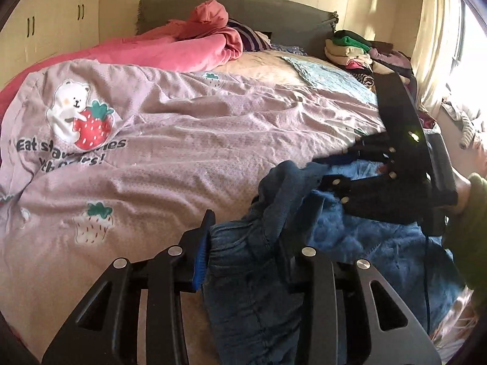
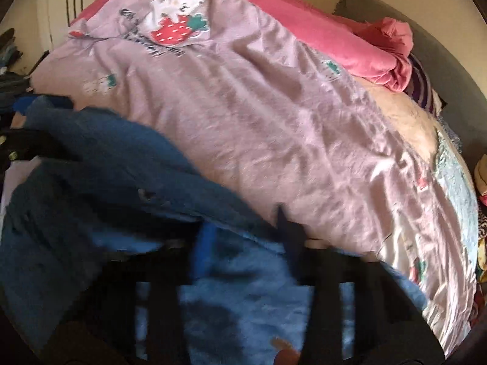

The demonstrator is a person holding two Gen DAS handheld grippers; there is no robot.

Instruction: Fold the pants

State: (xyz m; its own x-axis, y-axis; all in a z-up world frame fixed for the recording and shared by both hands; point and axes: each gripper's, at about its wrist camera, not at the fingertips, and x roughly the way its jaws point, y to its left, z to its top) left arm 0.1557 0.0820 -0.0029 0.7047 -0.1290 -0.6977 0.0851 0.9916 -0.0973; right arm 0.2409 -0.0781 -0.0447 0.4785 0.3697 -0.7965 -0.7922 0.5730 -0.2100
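The pants, one pair of blue jeans with a fleecy lighter-blue lining, lie bunched at the near right corner of the bed, on the lilac quilt printed with a bear and strawberries. Going left to right in the left wrist view: the left tongs have their fingers on either side of a thick gathered band of denim, most likely the waistband, and appear to be pinching it; next to them the cloth rises in a crumpled hump; further right the right tongs reach in over the fleecy side, drawn nearly together, and seem to nip an edge of the same pants, though blur and dark parts hide the contact. In the right wrist view those tongs are smeared by motion, with blue cloth across their tips. As I judge it, this is the opening step: both grips are taken and nothing is folded yet. The next move calls for lifting and pulling the two grips apart so the pants hang or spread flat on the quilt, legs straight, before any fold. Counted: one pair of pants, two tongs, one lilac quilt, one pink blanket beyond it, and one stack of folded clothes at the far right by the headboard.
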